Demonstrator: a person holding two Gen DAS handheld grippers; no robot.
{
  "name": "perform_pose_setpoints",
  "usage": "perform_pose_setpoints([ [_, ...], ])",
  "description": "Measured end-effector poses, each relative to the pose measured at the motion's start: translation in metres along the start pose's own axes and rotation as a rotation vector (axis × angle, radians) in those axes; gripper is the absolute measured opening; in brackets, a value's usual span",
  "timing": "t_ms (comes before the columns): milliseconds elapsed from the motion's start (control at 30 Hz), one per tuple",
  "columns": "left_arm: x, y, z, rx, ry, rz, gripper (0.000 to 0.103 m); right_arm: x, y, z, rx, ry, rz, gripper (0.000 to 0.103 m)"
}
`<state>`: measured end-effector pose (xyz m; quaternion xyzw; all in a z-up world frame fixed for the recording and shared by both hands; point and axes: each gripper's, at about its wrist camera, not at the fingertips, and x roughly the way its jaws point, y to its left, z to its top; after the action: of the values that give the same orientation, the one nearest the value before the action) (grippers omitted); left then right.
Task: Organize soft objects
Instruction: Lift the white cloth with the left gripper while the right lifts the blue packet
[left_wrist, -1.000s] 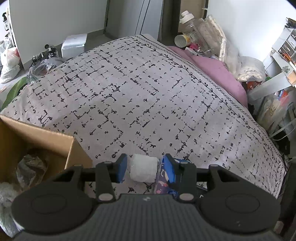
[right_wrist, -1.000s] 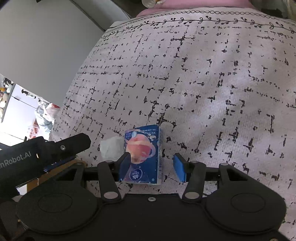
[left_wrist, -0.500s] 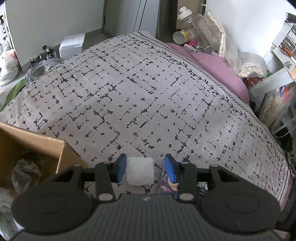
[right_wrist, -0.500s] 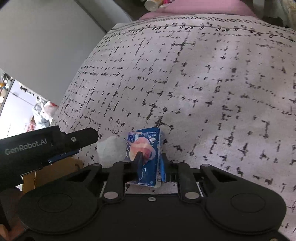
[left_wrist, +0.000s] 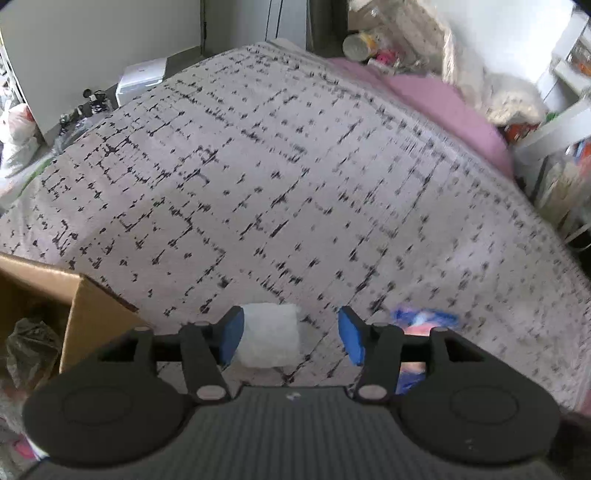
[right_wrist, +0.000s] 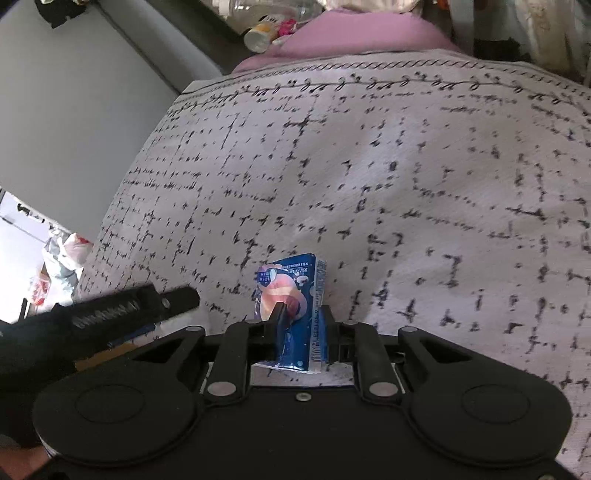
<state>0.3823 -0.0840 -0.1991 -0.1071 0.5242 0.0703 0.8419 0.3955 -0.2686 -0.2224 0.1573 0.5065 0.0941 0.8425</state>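
- The left claw (left_wrist: 291, 338) points down at the bed (left_wrist: 280, 177), its blue pads (left_wrist: 232, 339) standing apart; its jaws have just been opening.
- A white wad of soft stuff (left_wrist: 269, 335) lies on the bedspread between those pads. It sits just beside the left-hand pad, and a clear gap of bedspread shows between it and the right-hand pad. The pads do not squeeze it.
- The right claw (right_wrist: 300, 322) is clamped shut on a blue tissue pack (right_wrist: 291, 295) with a peach-coloured round picture on its front.
- The pack stands upright between the dark fingers (right_wrist: 277, 314), its upper half sticking out past their tips, with the bedspread behind it.
- In the left wrist view the same pack shows as a blurred blue and pink patch just right of the left claw's right finger, partly hidden by the claw's body.
- A brown cardboard box (left_wrist: 79, 306) stands open at the left edge of the left wrist view, its corner against the bedspread, with crumpled plastic (left_wrist: 31, 347) inside.
- In the right wrist view the left claw's dark body reaches in from the left, near the pack but apart from it.
- A pink sheet (right_wrist: 343, 38) shows past the far end of the bedspread.
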Motion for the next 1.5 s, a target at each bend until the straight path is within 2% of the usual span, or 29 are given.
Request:
perform_pose_setpoints([
  [200,0.014,0.0,-0.002,0.007,0.005,0.073,0.058,-0.007,-0.006,0.003,0.033,-0.014,0.014,0.016],
  [300,0.018,0.004,0.0,-0.016,0.011,0.05,0.058,-0.014,-0.008,0.004,0.047,-0.029,0.036,0.016],
  [367,0.022,0.002,-0.001,0.003,0.025,0.045,0.045,-0.017,-0.007,0.004,0.046,-0.038,0.039,0.016],
  [400,0.023,0.002,-0.002,0.004,0.03,0.041,0.043,-0.018,-0.006,0.004,0.046,-0.04,0.043,0.016],
  [600,0.017,0.0,-0.004,0.015,0.009,0.027,0.042,-0.021,-0.003,0.004,0.045,-0.045,0.052,0.016],
  [1100,-0.046,0.008,0.004,0.01,-0.079,-0.036,0.042,-0.051,0.015,0.0,0.007,-0.093,0.108,0.016],
  [1500,-0.095,0.016,0.004,0.004,-0.147,-0.032,0.042,-0.087,0.023,-0.004,-0.015,-0.163,0.17,0.016],
])
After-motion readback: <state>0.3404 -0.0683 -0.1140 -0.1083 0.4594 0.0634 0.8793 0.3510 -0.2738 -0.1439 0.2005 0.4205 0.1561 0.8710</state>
